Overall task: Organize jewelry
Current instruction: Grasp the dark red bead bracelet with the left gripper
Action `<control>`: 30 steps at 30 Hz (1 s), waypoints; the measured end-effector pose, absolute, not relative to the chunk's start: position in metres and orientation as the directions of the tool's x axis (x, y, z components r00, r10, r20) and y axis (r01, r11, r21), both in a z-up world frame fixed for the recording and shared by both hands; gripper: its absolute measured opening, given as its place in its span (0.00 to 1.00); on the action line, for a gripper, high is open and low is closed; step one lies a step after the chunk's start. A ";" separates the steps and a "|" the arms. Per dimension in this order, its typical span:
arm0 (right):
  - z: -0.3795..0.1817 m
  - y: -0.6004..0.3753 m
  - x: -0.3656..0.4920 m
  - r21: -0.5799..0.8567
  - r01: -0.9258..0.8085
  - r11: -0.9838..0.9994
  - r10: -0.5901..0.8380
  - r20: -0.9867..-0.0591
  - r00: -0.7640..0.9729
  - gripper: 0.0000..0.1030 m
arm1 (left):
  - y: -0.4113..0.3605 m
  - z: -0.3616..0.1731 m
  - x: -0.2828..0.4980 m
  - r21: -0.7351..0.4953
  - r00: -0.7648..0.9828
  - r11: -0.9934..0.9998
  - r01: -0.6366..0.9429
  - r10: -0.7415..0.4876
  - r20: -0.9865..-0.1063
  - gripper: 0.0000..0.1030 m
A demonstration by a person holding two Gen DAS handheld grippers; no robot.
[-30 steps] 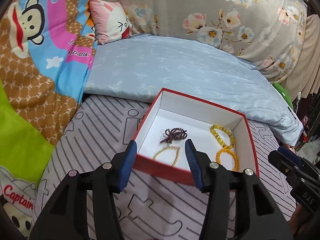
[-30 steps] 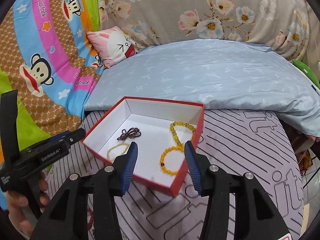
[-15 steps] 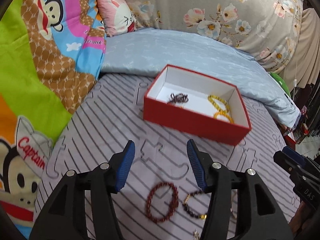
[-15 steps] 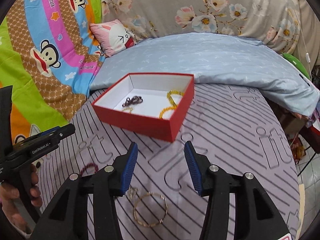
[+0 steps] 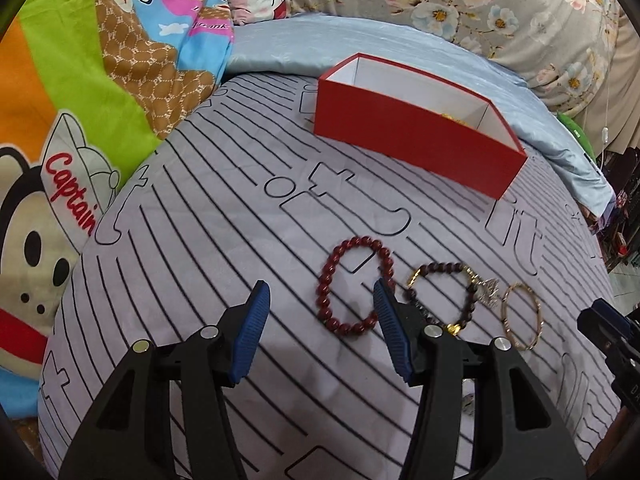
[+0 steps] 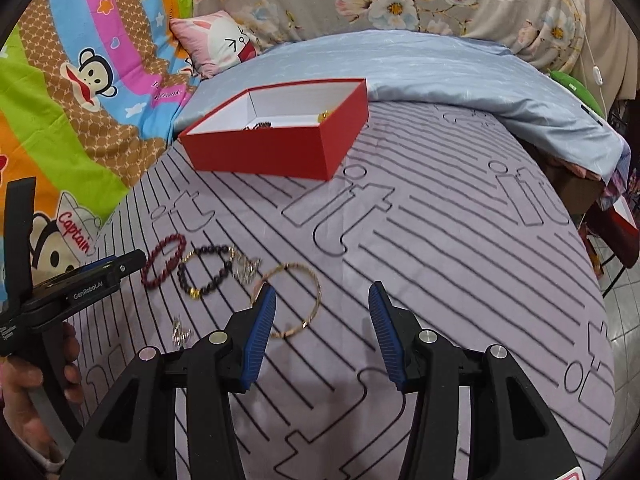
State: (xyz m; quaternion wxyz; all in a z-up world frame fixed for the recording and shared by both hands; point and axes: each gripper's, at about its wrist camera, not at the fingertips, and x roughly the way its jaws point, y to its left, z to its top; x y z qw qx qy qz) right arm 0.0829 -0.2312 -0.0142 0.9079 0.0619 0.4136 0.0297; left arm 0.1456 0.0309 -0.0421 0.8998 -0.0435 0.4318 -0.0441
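A red box (image 5: 416,144) with a white inside stands on the striped bed cover; it also shows in the right wrist view (image 6: 280,140) with some beads inside. A red bead bracelet (image 5: 354,284), a dark bead bracelet with a charm (image 5: 444,296) and a thin gold bangle (image 5: 520,316) lie in a row near me. My left gripper (image 5: 320,320) is open and empty, just left of and over the red bracelet. My right gripper (image 6: 322,328) is open and empty, its left finger over the gold bangle (image 6: 296,300). A small silver piece (image 6: 180,332) lies nearby.
A light blue quilt (image 6: 440,64) lies behind the box. A bright cartoon blanket (image 5: 80,120) covers the left side. A pink pillow (image 6: 216,40) sits at the back. The bed edge drops off at the right (image 6: 592,240).
Both grippers have pulled back from the box and come lower, over the bracelets lying on the bed cover. Both stay open and empty.
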 end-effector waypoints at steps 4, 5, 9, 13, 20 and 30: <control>-0.022 -0.226 0.074 0.151 -0.015 0.988 0.126 -0.759 0.639 0.46 | 0.032 -0.050 0.143 -0.111 0.614 0.993 0.036 -0.109 -0.782 0.49; -0.023 -0.224 0.072 0.152 -0.021 0.988 0.130 -0.762 0.634 0.46 | 0.032 -0.051 0.142 -0.112 0.612 0.993 0.034 -0.110 -0.783 0.49; -0.028 -0.214 0.063 0.159 -0.048 0.986 0.154 -0.771 0.618 0.46 | 0.032 -0.054 0.137 -0.115 0.610 0.993 0.032 -0.111 -0.785 0.49; -0.030 -0.204 0.055 0.166 -0.079 0.983 0.180 -0.774 0.607 0.47 | 0.030 -0.056 0.131 -0.122 0.602 0.992 0.036 -0.119 -0.790 0.49; -0.033 -0.195 0.050 0.174 -0.096 0.980 0.197 -0.778 0.597 0.46 | 0.028 -0.057 0.138 -0.107 0.611 0.994 0.035 -0.106 -0.784 0.49; -0.034 -0.212 0.069 0.178 -0.045 0.983 0.168 -0.778 0.606 0.45 | 0.018 -0.062 0.160 -0.040 0.633 0.998 0.045 -0.059 -0.772 0.14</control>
